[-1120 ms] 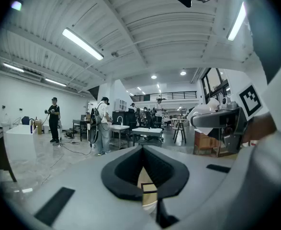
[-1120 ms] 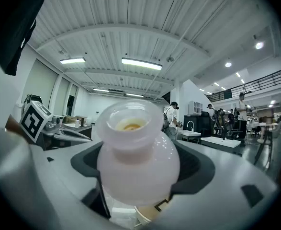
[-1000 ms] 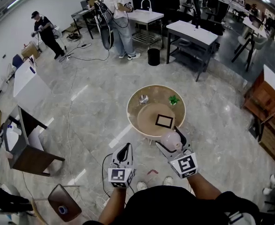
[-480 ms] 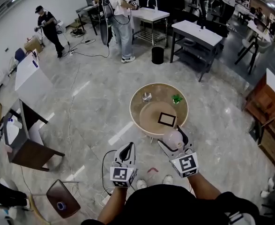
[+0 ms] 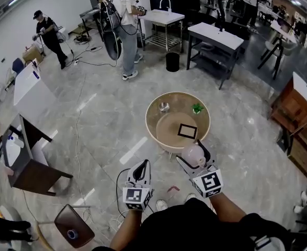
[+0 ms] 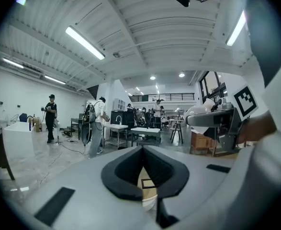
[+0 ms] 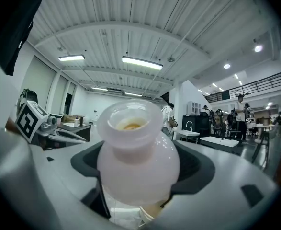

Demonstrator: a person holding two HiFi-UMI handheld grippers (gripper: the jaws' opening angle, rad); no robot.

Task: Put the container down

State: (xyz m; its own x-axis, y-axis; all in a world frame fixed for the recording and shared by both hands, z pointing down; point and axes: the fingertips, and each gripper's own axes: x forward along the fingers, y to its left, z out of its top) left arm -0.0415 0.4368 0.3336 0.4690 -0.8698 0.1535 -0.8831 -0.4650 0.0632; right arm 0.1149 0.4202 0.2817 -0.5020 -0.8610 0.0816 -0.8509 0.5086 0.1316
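No word, number or brand name can be read in any view. The only printed signs are black-and-white square code patterns, which carry no letters. One sits on the white marker cube (image 5: 134, 196) of the left gripper (image 5: 140, 167). Another sits on the matching white cube (image 5: 209, 182) of the right gripper (image 5: 194, 156). That second cube's pattern also shows in the left gripper view (image 6: 245, 101).

Head camera's high up, peering steeply down on the round table (image 5: 178, 99). The 2 gripper cameras ride right behind their jaws (really close), tilted up at the ceiling (image 6: 130, 28). Left one catches the right gripper (image 6: 197, 120); all 3 catch the person in white (image 5: 123, 14).
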